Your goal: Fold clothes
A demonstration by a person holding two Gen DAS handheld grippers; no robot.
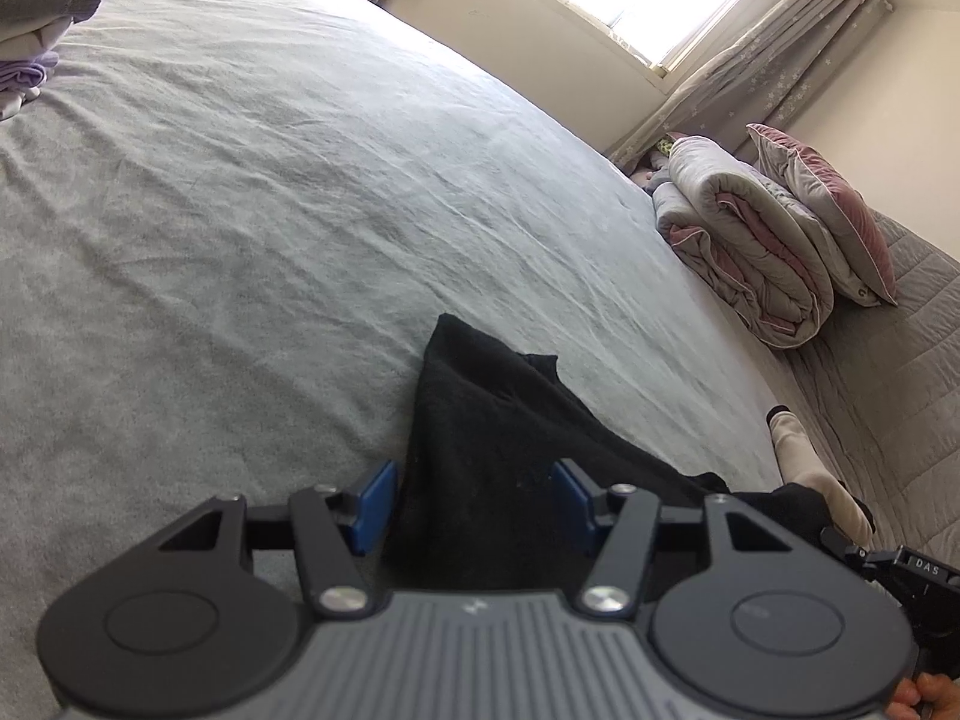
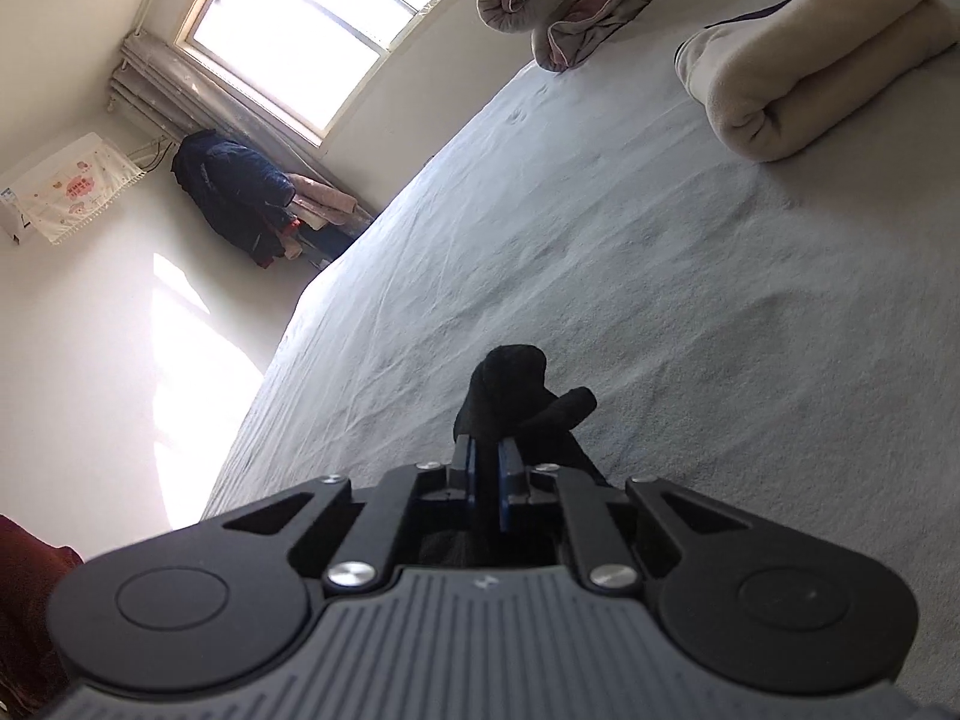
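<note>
Left wrist view: left gripper (image 1: pixel 474 501) spread wide around black garment (image 1: pixel 480 420); right gripper (image 2: pixel 486 468) pinches it (above the bed (image 2: pixel 660 300)).

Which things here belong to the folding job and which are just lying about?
In the job:
black garment
left hand-held gripper, open around it
right hand-held gripper, shut on it
grey bed sheet

Lying about:
rolled quilt
pillow
cream blanket
dark jacket
</note>
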